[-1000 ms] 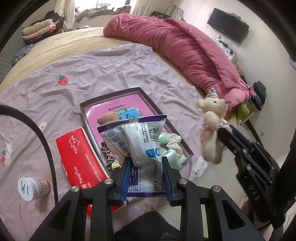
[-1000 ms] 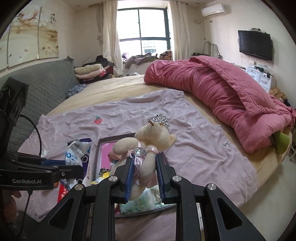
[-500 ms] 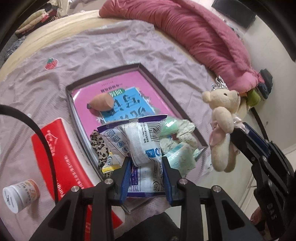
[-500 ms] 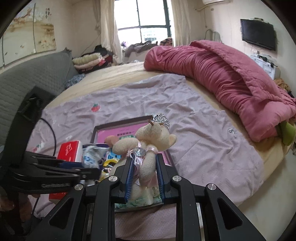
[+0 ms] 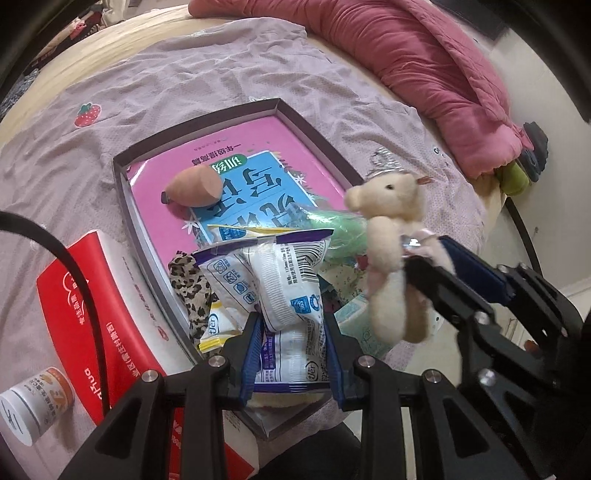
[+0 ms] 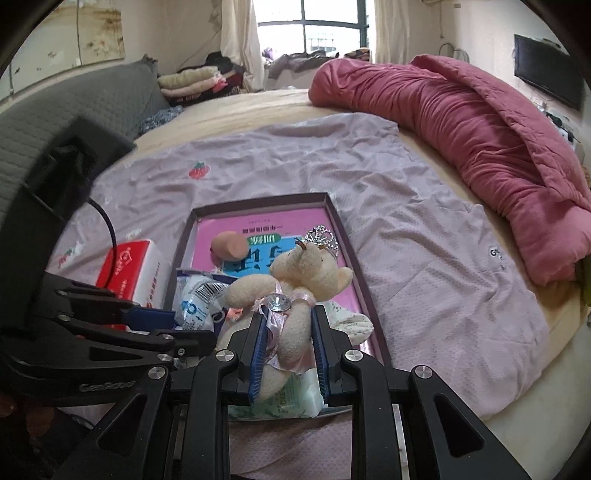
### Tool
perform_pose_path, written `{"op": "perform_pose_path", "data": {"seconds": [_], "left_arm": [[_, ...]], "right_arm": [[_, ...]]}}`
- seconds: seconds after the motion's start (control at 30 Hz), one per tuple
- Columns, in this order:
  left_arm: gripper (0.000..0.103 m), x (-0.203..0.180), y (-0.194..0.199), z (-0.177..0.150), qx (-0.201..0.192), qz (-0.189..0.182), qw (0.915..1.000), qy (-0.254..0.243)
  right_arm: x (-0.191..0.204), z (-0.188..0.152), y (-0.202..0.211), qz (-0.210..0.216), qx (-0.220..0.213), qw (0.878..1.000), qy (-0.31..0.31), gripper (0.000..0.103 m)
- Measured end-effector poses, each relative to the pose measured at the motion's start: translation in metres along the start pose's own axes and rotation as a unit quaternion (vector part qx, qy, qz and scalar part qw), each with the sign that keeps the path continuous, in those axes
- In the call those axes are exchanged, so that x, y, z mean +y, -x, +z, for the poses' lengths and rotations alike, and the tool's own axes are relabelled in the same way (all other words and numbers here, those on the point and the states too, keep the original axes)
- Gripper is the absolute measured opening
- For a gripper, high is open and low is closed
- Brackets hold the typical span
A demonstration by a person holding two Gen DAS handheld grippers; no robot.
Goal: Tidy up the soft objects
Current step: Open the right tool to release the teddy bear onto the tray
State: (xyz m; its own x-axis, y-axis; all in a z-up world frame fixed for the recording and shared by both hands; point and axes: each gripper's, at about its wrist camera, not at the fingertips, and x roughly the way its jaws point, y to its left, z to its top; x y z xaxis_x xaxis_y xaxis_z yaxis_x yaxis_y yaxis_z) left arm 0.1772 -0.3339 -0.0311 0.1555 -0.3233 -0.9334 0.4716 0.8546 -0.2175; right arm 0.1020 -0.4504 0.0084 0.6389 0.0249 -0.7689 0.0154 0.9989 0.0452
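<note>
Two grips were on at once. Nearest me, my left gripper [image 5: 293,352] had its blue pads pinched on a white and blue plastic packet [image 5: 284,295], held over the near end of the shallow dark-rimmed tray [image 5: 123,210]. Just to the right, my right gripper [image 6: 288,350] was clamped on the body of a cream teddy bear [image 6: 299,273] with a small silver crown, also above the tray's near end. Under them in the tray lay a leopard-print cloth [image 5: 190,284], a pale green soft pack [image 6: 284,400] and, further in, a peach-coloured sponge [image 5: 194,184] on a pink and blue booklet [image 5: 258,173]. Left of the tray sat a red tissue pack [image 5: 92,317], touching its rim, and nearer left a small white jar [image 5: 33,400]. All of it rested on a creased lilac sheet [image 6: 424,258] with a strawberry print, spread over a tan bed [image 6: 240,110]. Far right, a rose-pink quilt [image 6: 480,129] lay bunched along the bed's edge. Beyond were a grey padded headboard [image 6: 74,99], folded clothes [image 6: 192,79], a curtained window [image 6: 314,33] and a wall television [image 6: 546,74].
</note>
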Motion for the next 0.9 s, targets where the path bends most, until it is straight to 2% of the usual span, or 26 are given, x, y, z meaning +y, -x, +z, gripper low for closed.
{"op": "perform_pose_path", "data": {"seconds": [0.43, 0.6, 0.9], "left_arm": [[0.033, 0.003, -0.004, 0.002, 0.003, -0.004, 1.0000, -0.002], [0.033, 0.002, -0.005, 0.002, 0.004, -0.004, 1.0000, -0.004], [0.033, 0.003, -0.005, 0.001, 0.004, 0.000, 1.0000, -0.005]], "right_arm": [[-0.003, -0.004, -0.034, -0.003, 0.030, 1.000, -0.007, 0.025], [-0.004, -0.005, -0.040, 0.005, 0.037, 0.999, 0.002, 0.030], [0.000, -0.006, -0.026, -0.007, 0.018, 0.999, 0.032, 0.036]]}}
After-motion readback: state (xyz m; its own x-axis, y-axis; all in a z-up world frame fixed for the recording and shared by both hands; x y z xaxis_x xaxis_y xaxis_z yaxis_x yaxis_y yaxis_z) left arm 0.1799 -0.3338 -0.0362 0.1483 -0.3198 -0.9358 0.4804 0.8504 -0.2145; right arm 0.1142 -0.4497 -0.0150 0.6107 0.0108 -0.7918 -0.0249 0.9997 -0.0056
